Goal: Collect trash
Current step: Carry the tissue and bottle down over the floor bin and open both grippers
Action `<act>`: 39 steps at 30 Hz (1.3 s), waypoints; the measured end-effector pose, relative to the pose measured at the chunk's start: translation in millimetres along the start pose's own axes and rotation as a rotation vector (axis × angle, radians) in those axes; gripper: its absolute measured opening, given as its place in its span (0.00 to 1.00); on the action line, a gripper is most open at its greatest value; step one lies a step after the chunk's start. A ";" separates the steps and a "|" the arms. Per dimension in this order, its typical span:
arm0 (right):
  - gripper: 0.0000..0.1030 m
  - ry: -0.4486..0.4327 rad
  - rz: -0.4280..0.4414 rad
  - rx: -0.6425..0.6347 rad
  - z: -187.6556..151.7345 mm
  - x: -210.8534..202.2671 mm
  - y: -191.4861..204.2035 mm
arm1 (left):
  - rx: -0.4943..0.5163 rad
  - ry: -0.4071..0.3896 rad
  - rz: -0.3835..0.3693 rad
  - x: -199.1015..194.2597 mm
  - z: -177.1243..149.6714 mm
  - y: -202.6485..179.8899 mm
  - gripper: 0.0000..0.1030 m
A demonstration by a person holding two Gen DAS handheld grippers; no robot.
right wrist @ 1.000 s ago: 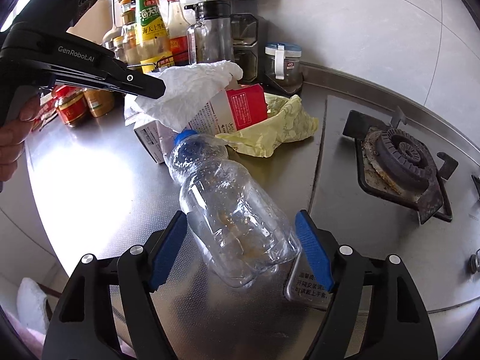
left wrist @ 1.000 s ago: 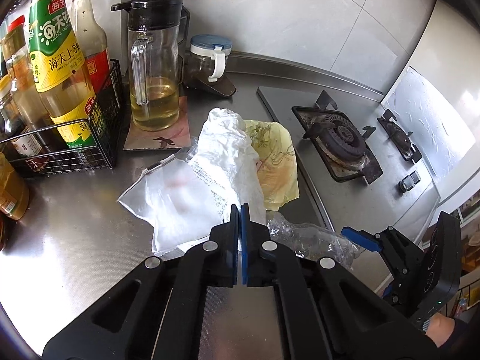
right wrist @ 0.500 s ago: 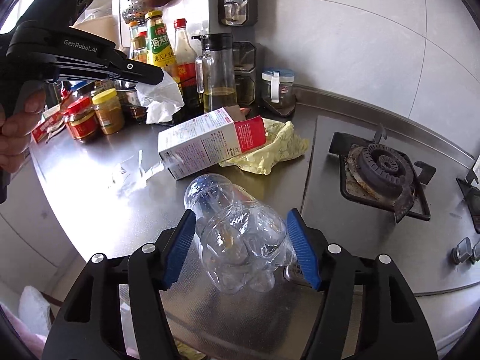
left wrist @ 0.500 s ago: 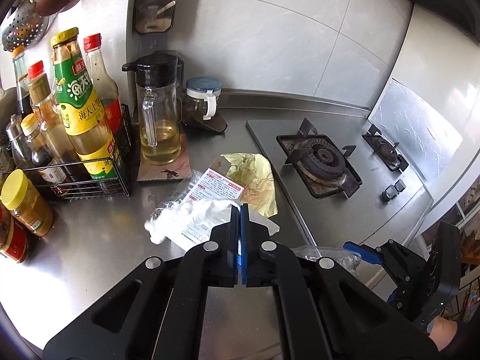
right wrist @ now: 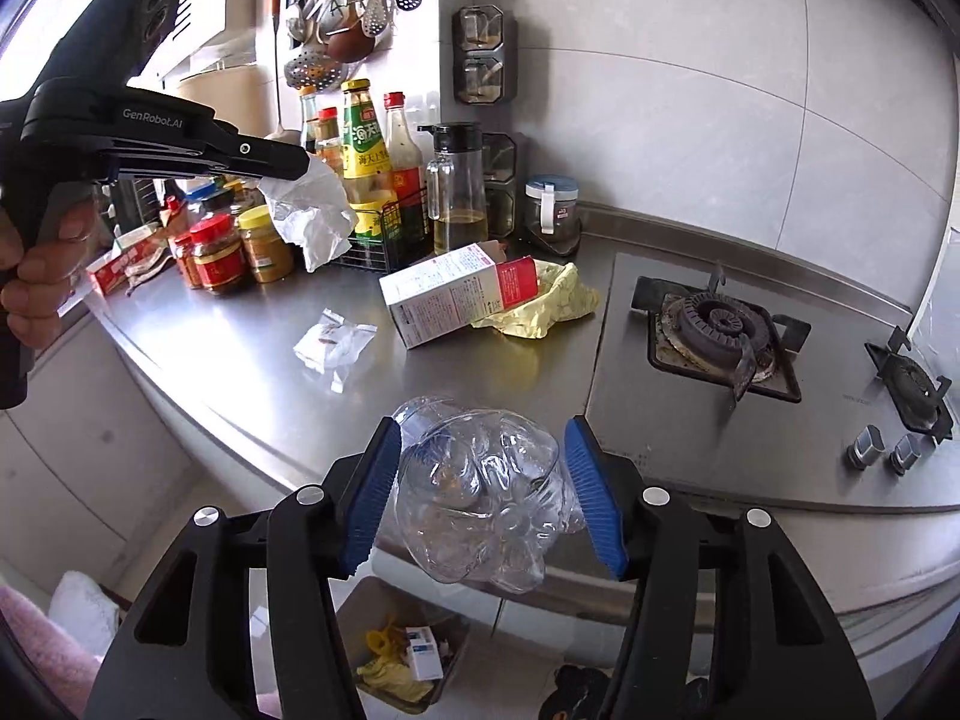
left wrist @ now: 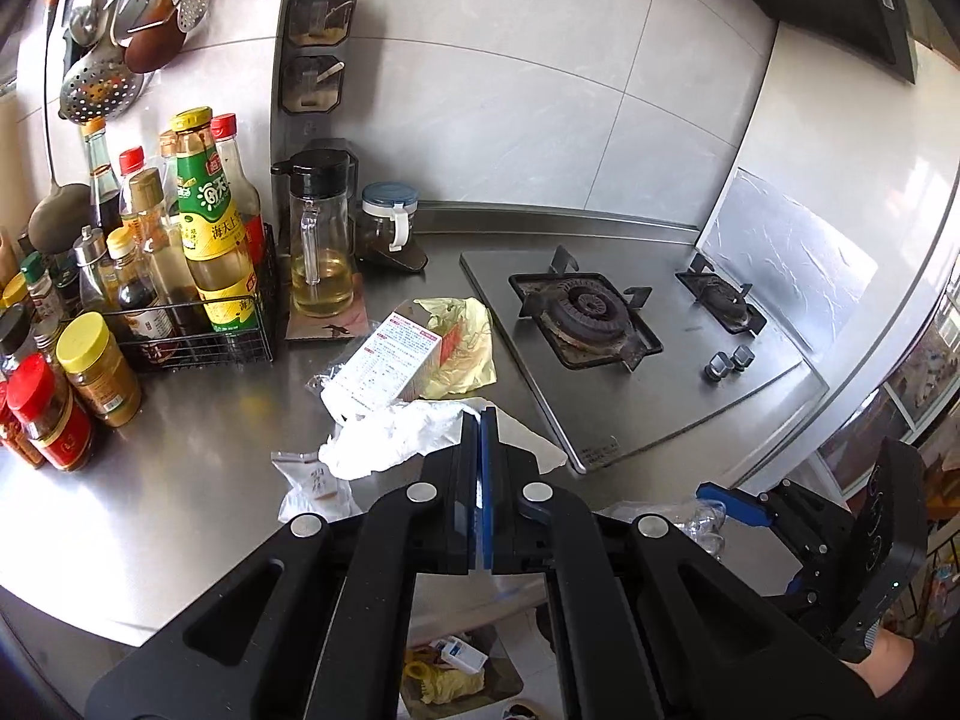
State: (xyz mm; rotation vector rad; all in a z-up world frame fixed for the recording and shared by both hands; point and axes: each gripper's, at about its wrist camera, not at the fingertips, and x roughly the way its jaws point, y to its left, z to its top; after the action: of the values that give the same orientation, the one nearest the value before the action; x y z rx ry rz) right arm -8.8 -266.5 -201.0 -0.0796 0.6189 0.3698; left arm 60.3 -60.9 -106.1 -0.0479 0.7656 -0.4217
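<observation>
Both grippers have lifted clear of the worktop (right wrist: 252, 354): the left gripper (left wrist: 479, 420) pinches white paper (right wrist: 309, 210), the right gripper (right wrist: 480, 480) clamps the crushed bottle (right wrist: 480, 492) past the front edge. The slick bottle could slip out short of the bin (right wrist: 396, 660) below.

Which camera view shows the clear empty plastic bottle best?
The right wrist view: the clear empty plastic bottle fills the middle, held between the right gripper's blue fingers, bottom toward the camera. The left wrist view shows only a crumpled clear edge behind the left gripper's body.
</observation>
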 end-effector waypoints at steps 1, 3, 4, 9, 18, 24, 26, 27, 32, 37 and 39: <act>0.54 0.001 0.005 0.001 -3.0 -4.4 2.9 | -0.002 -0.003 -0.001 -7.5 -5.6 -2.6 0.00; 0.53 0.005 0.015 0.003 -11.3 -15.2 9.1 | -0.007 -0.003 -0.002 -20.7 -18.2 -7.0 0.00; 0.51 0.009 0.021 0.003 -15.9 -19.8 12.1 | -0.009 -0.001 -0.002 -26.1 -25.3 -8.3 0.00; 0.49 0.046 0.054 -0.002 -43.0 -31.1 26.1 | -0.043 0.030 -0.005 -40.4 -65.6 -10.4 0.00; 0.38 0.176 0.112 0.027 -92.2 8.7 42.3 | -0.120 0.223 -0.016 -6.6 -154.1 0.7 0.00; 0.09 0.339 0.156 0.002 -140.5 99.1 67.1 | -0.179 0.370 0.008 51.2 -212.0 29.9 0.00; 0.07 0.371 0.174 0.013 -157.0 120.8 72.7 | -0.180 0.412 0.011 74.6 -231.6 38.9 0.00; 0.06 0.383 0.182 0.022 -164.4 130.6 74.6 | -0.184 0.435 0.005 87.5 -242.0 43.4 0.00; 0.04 0.410 0.193 0.049 -189.0 164.0 79.8 | -0.198 0.492 -0.014 140.2 -279.7 59.6 0.00; 0.04 0.405 0.183 0.064 -202.0 184.2 78.5 | -0.191 0.532 -0.020 178.7 -302.2 68.7 0.00; 0.05 0.395 0.177 0.072 -206.2 188.9 76.2 | -0.190 0.544 -0.027 190.8 -310.0 70.7 0.00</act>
State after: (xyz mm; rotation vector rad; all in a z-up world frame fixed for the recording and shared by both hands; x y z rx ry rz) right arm -8.3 -173.7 -475.6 -0.0283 1.0334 0.5075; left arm -3.4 -36.2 -470.5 -0.1243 1.3419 -0.3901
